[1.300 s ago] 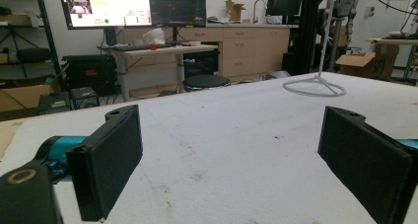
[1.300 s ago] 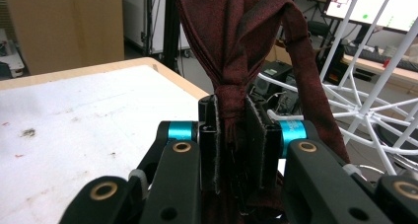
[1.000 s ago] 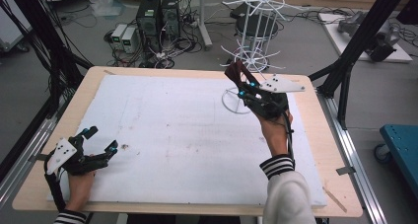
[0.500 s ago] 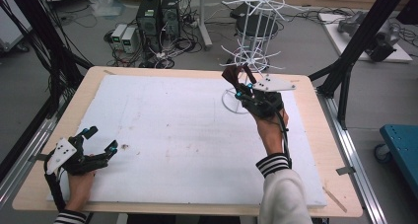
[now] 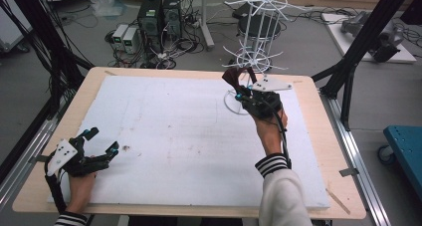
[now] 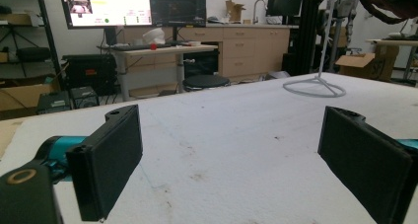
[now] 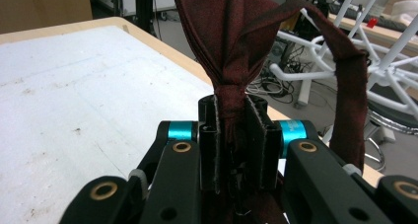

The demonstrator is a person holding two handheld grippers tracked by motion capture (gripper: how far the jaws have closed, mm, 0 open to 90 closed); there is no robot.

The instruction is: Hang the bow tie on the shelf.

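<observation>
A dark red bow tie [image 7: 229, 36] with a long strap [image 7: 351, 86] stands up from my right gripper [image 7: 231, 135], whose jaws are shut on its knot. In the high view the right gripper [image 5: 239, 88] holds the bow tie [image 5: 231, 77] at the back right of the table, right beside the lower arms of a white wire rack [image 5: 259, 32]. My left gripper [image 5: 103, 139] rests at the near left of the white mat, open. Nothing lies between its pads [image 6: 106, 160], and the left gripper [image 6: 231, 155] points across the mat toward the rack's base ring [image 6: 314, 88].
The white foam mat [image 5: 174, 136] covers the wooden table [image 5: 318, 136]. The rack's ring base [image 5: 230, 105] sits on the mat's back right part. Black frame posts [image 5: 366, 42] stand off the right and left edges. Computers and cables lie on the floor behind.
The right gripper with the bow tie has shifted a little to the left, next to the rack. The left gripper has stayed where it was.
</observation>
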